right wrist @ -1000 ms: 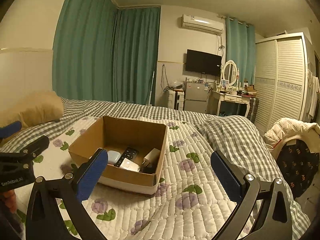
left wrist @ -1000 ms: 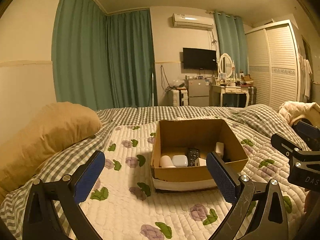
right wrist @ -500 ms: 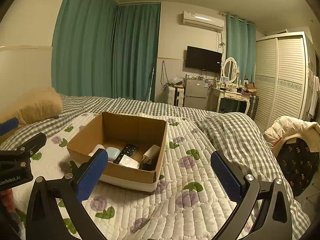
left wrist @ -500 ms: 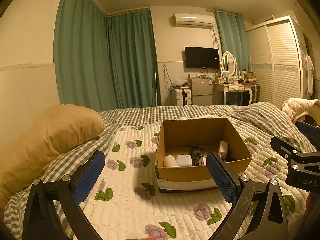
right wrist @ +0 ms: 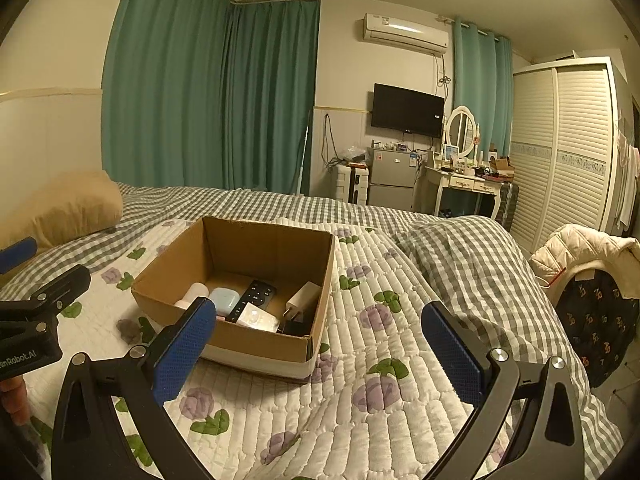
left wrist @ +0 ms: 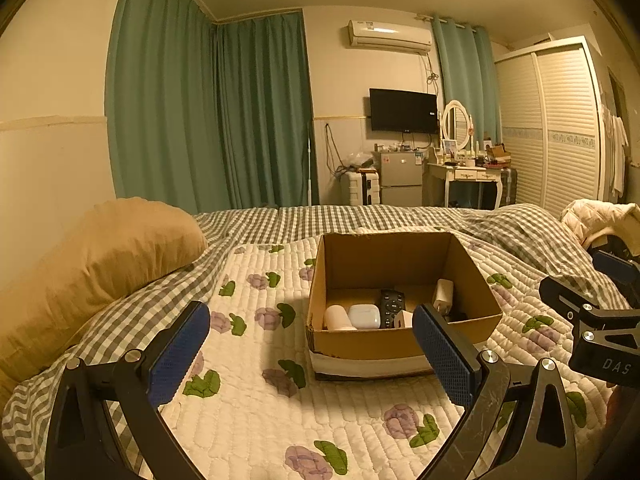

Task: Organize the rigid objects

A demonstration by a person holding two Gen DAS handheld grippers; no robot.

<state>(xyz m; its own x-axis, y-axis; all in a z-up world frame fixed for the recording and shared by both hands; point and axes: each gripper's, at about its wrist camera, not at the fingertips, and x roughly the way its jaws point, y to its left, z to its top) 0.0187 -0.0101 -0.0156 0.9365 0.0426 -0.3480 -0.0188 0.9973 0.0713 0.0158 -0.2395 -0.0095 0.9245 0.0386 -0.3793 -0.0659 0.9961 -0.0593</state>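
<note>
Both tools raised | left tool (left wrist: 310, 344) "GenRobot.AI" | right tool (right wrist: 320, 344) "DAS"

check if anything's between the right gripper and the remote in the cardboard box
Only the cardboard box itself: its near wall stands between the open right gripper and the black remote. The top is open, so nothing visible blocks a reach from above.
</note>
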